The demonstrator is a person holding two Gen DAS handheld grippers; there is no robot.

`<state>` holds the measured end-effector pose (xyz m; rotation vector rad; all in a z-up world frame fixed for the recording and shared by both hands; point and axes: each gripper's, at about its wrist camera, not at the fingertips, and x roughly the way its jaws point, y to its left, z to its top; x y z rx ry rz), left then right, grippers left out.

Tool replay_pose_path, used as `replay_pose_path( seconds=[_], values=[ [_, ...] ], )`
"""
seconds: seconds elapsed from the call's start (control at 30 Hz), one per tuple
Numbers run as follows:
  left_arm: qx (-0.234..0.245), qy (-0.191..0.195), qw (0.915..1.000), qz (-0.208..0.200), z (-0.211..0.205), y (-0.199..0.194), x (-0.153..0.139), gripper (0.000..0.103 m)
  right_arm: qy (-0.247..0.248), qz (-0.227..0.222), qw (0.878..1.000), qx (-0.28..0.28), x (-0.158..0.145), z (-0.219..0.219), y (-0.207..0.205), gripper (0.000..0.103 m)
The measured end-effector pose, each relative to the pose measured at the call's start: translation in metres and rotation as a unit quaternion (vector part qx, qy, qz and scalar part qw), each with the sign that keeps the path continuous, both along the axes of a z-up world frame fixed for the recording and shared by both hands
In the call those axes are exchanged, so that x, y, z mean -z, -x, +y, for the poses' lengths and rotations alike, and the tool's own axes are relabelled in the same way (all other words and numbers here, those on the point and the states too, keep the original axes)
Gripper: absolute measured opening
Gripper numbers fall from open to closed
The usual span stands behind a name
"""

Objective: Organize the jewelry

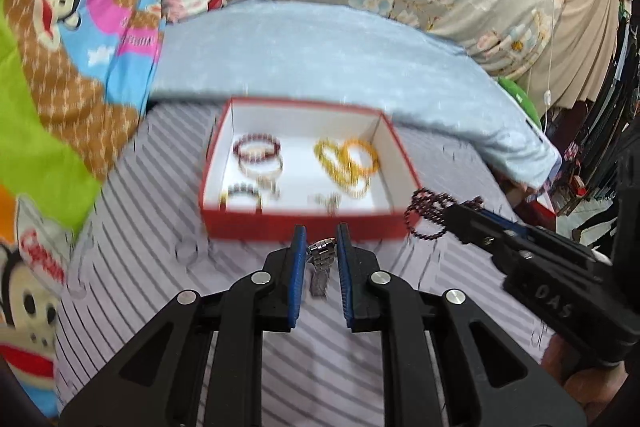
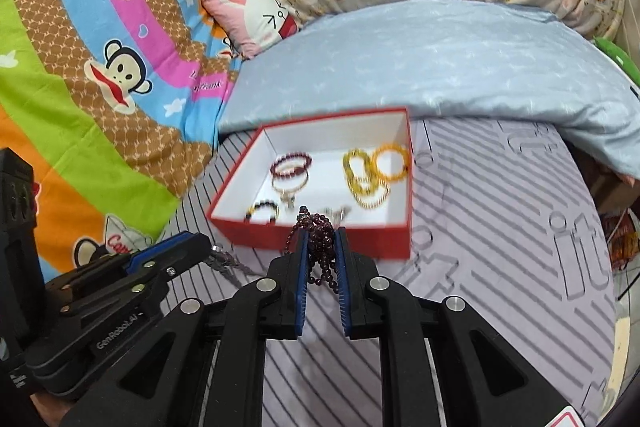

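The left claw [image 1: 321,241] is clamped on a silver metal-link watch band [image 1: 320,265] just before the shallow red cardboard box with a white inside [image 1: 300,225] on the striped grey bed sheet [image 1: 160,247]. The right claw [image 2: 321,241] pinches a dark garnet bead strand [image 2: 318,247] at the box's near wall. Yellow bead bracelets [image 2: 366,183] lie inside the box.

right gripper [image 2: 322,259] jaws clamp dark bead strand [image 2: 319,247] | red box [image 2: 316,245] just ahead

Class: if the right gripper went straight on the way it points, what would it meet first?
Probably the near wall of the red box; the right gripper, shut on the dark bead string, points right at it, though height is unclear.
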<state>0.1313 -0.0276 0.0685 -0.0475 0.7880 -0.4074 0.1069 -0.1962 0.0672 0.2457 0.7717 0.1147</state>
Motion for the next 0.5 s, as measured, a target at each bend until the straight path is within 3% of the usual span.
replay_pose_path(
  seconds=[0.03, 0.07, 0.27, 0.4, 0.5],
  values=[
    [0.001, 0.000, 1.0000, -0.009, -0.002, -0.008, -0.008, 0.014, 0.001, -0.003, 1.000, -0.001, -0.003, 0.000, -0.007, 0.013],
    [0.002, 0.001, 0.9999, -0.017, -0.004, -0.015, -0.013, 0.000, 0.000, -0.007, 1.000, -0.001, -0.005, -0.001, -0.018, 0.013],
    [-0.006, -0.006, 0.9979, -0.064, -0.017, -0.072, -0.040, 0.000, -0.004, -0.004, 1.000, -0.003, -0.005, -0.003, -0.075, 0.013],
    [-0.024, 0.004, 0.9982, -0.054, -0.016, -0.111, -0.038, 0.000, -0.011, 0.020, 1.000, -0.002, 0.013, -0.005, -0.111, 0.013],
    [-0.026, 0.014, 0.9985, -0.047, -0.007, -0.114, -0.029, 0.000, 0.002, 0.032, 0.999, 0.001, 0.026, -0.004, -0.119, 0.013]
  ],
)
